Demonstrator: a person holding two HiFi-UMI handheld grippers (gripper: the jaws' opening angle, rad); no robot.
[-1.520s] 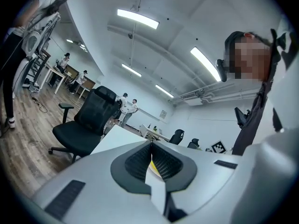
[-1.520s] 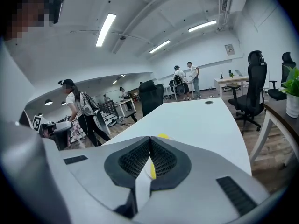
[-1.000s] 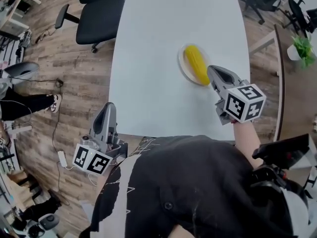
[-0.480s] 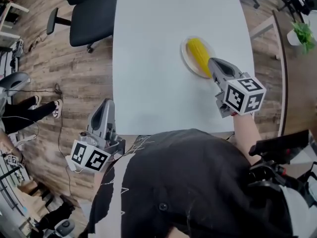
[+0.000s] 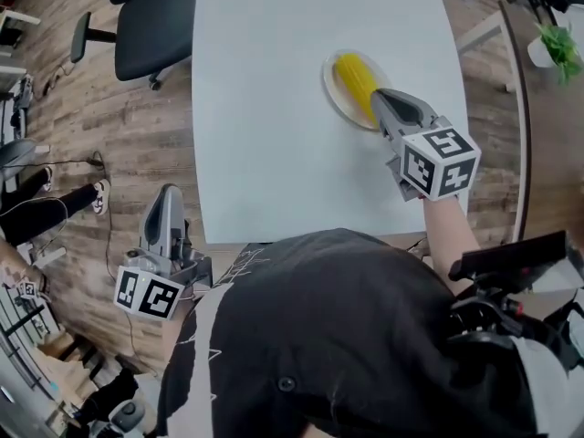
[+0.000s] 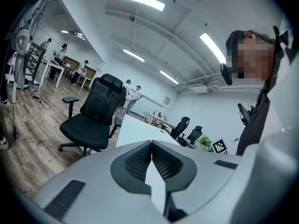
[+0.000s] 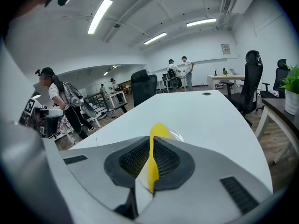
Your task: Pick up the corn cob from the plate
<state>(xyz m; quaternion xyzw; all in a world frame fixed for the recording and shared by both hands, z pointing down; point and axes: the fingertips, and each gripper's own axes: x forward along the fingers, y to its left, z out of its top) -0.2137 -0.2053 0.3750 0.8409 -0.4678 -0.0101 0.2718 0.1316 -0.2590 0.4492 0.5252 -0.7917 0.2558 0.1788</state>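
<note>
White tabletop (image 5: 274,108) fills the upper frame. On its plate (image 5: 327,85) at upper right lies the corn cob (image 5: 354,78), just beside my clenched, empty right claw (image 5: 381,99). It looks light, stiff and prone to roll, so I'd pinch across mid-length. My left claw (image 5: 167,194), lower left, is clenched too.

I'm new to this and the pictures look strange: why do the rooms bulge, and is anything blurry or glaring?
Left gripper view: wide-angle lens curves the ceiling lights, corners go black, and the close left tongs look oversized and soft. Right gripper view: same bulge; the corn cob shows only as a yellow sliver. Head view: even light on the white table, no harsh glare.
</note>
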